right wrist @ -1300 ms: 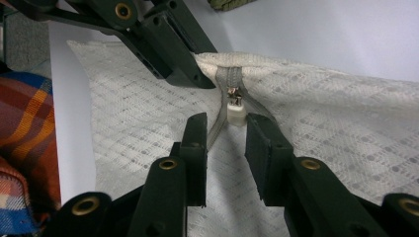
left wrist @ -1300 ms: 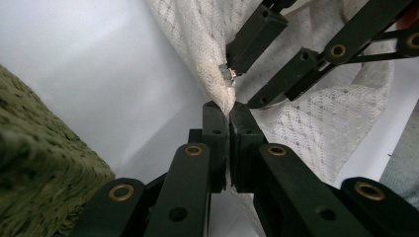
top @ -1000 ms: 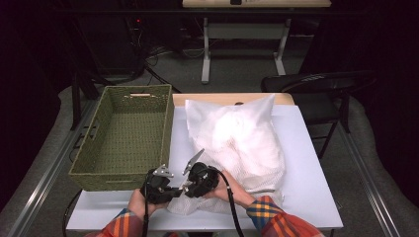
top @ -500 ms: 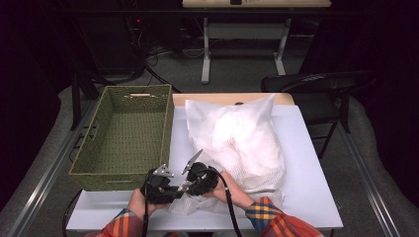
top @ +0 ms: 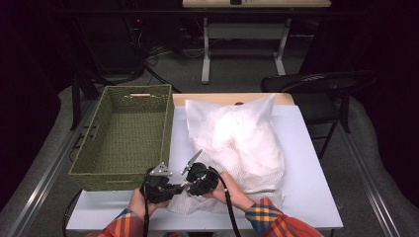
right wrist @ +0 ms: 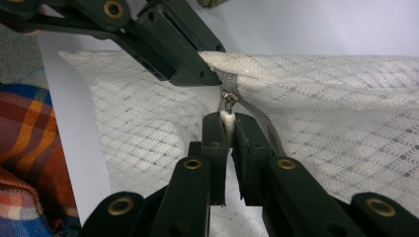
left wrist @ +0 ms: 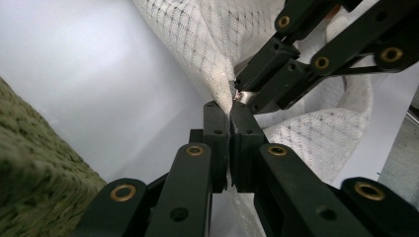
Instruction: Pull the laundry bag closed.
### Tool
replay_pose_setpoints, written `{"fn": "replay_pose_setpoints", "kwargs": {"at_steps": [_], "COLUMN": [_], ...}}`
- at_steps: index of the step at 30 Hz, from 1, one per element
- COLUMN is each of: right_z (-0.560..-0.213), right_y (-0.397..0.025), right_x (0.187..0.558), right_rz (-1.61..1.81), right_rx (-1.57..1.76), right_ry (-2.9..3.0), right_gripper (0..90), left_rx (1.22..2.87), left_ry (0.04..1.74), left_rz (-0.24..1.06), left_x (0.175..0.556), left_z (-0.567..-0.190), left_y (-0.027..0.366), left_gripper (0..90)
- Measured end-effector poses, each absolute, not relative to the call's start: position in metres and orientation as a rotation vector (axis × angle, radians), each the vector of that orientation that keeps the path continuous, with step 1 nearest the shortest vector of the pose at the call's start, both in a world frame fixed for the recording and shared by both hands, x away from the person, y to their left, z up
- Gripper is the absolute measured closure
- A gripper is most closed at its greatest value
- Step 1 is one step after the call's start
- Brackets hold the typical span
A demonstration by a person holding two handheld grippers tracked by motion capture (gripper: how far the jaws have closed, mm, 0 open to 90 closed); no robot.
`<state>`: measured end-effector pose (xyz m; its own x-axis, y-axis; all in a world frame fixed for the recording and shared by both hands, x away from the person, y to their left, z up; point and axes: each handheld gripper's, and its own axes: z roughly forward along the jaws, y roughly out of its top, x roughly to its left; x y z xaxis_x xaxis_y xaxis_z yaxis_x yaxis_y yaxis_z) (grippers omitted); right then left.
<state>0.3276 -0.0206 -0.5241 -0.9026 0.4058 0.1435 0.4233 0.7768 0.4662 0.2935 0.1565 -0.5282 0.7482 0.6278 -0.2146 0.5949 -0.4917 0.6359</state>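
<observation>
My left gripper [left wrist: 230,116] pinches the mesh bag [top: 237,143] corner at the table's near edge; right gripper [right wrist: 228,123] clamps the zipper pull [right wrist: 228,117]. Zip apparently barely started; opening remains.

High view: lit from above, centre bright, white mesh bag [top: 237,143] near overexposed; upper corners and side edges dark. Soft, low resolution. Left gripper view: worktop [left wrist: 89,84] glaring white upper left, basket [left wrist: 29,163] blurred lower left. Right gripper view: sharp mid-frame, foreground jaws softly blurred.
</observation>
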Motion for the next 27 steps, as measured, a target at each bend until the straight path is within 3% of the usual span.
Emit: {"fn": "replay_pose_setpoints", "kwargs": {"at_steps": [14,27], "right_z": [-0.5212,-0.5188], "right_y": [-0.0234,-0.0247], "right_x": [0.3312,0.3322], "right_rz": [-0.860,-0.833], "right_rx": [-0.673,-0.744], "right_ry": [-2.863,-2.845], "right_gripper": [81.7,86.5], "left_rx": [2.196,2.178], "left_ry": [0.921,0.928], "left_rz": [0.012,0.037], "left_x": [0.2941,0.2927], "left_z": [-0.5282,-0.5258], "left_y": [0.1588,0.1590], "left_gripper": [87.2,87.5]}}
